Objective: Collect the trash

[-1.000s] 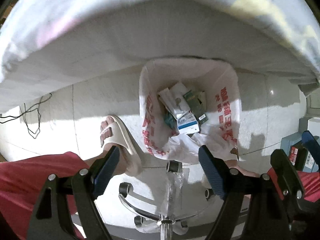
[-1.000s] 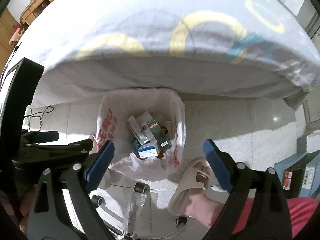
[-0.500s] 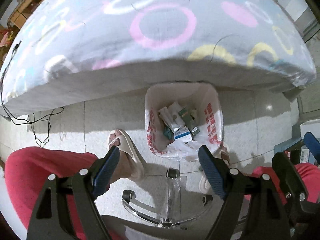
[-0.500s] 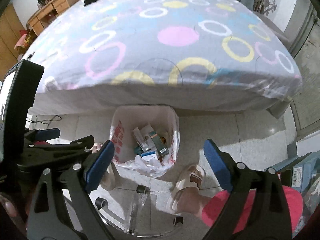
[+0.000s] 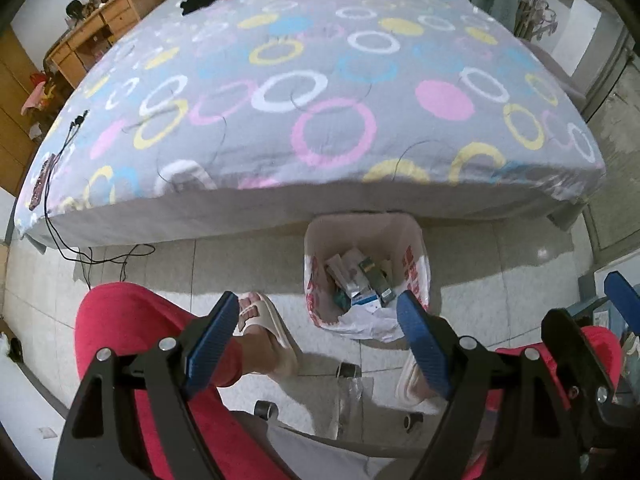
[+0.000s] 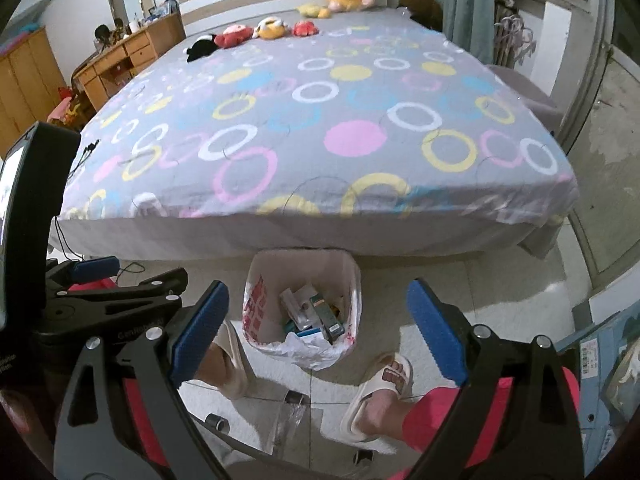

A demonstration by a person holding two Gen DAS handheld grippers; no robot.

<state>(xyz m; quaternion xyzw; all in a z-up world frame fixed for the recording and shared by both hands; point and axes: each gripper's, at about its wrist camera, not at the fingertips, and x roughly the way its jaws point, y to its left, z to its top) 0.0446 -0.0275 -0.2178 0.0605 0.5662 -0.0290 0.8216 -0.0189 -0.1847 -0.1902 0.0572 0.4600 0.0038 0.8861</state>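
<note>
Blue pads line both sets of fingers, and both sets stand spread wide with nothing between them. The left gripper (image 5: 312,336) hangs above the floor with the trash bin (image 5: 366,232) at about 1 o'clock from its fingertips, near but not touching. The right gripper (image 6: 318,330) frames the same bin almost at 12 o'clock, between its two fingers in the view.

The bin sits on the tiled floor (image 6: 460,284), just beside the foot edge of the bed (image 6: 320,140), and carries a white liner bag with red print (image 6: 256,308). Small cartons and packets (image 6: 316,314) lie loosely piled inside. The operator's feet in pale slippers (image 6: 384,380) rest at 7 and 5 o'clock of the bin, and a chair base with castors (image 5: 348,372) stands at 6 o'clock, close below the grippers.

The bed surface shows no loose trash; only plush toys (image 6: 256,34) at the far end, 12 o'clock, and a cable (image 5: 60,152) at 9 o'clock. The collecting step therefore appears largely done.

Hazards from this position:
- Loose liner edge: the bag rim slumps on the near side. A finger lowered there could catch it and pull the bin over.
- Crowded floor: the castors and slippers leave little room; a downward reach could strike them.
- Misidentification: the cable or the toys could be gripped as trash.
</note>
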